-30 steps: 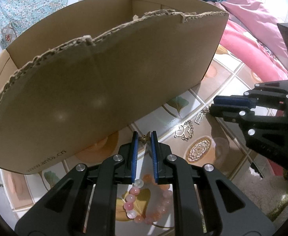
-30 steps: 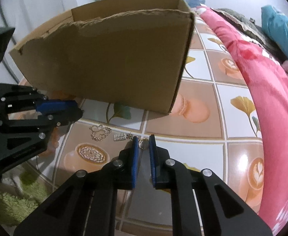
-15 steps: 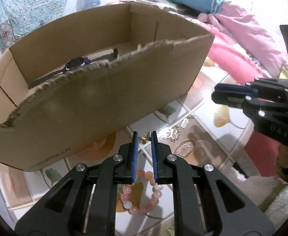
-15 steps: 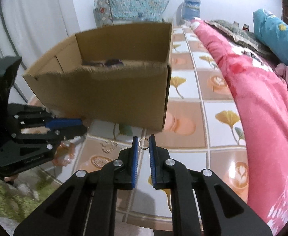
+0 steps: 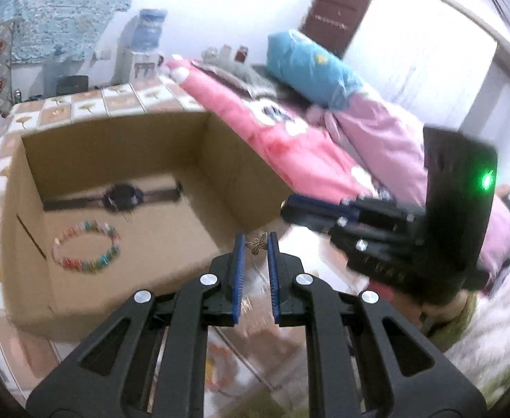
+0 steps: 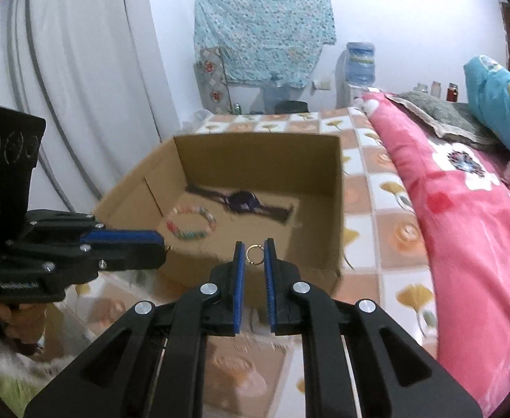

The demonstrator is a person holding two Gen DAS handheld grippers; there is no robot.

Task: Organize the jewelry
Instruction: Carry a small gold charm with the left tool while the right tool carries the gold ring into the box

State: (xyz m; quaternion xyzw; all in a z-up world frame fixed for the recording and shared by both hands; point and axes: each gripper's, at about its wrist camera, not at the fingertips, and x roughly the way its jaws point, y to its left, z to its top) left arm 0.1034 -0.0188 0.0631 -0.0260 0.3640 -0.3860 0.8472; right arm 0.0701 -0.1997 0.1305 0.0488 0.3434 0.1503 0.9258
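My left gripper point(image 5: 256, 244) is shut on a small bronze butterfly charm point(image 5: 257, 245), held above the near right corner of an open cardboard box point(image 5: 122, 129). My right gripper point(image 6: 254, 253) is shut on a small metal ring point(image 6: 254, 254), raised over the box's near wall point(image 6: 310, 271). Inside the box lie a dark wristwatch point(image 5: 122, 198) and a multicoloured bead bracelet point(image 5: 87, 246); both also show in the right wrist view, the wristwatch point(image 6: 242, 200) behind the bracelet point(image 6: 192, 224). Each gripper appears in the other's view: the right one point(image 5: 291, 207), the left one point(image 6: 162, 244).
The box stands on a tiled mat with ginkgo and coffee prints point(image 6: 398, 237). A pink quilt point(image 6: 464, 216) and a blue pillow point(image 5: 310, 69) lie to the right. A fluffy green-white rug point(image 5: 492, 341) borders the mat. A water dispenser point(image 6: 359, 66) stands by the far wall.
Both grippers have risen from the mat with their pieces. The views now look over the box's wall to the watch and bracelet inside. The pink bead bracelet and silver pieces on the mat dropped out of sight.
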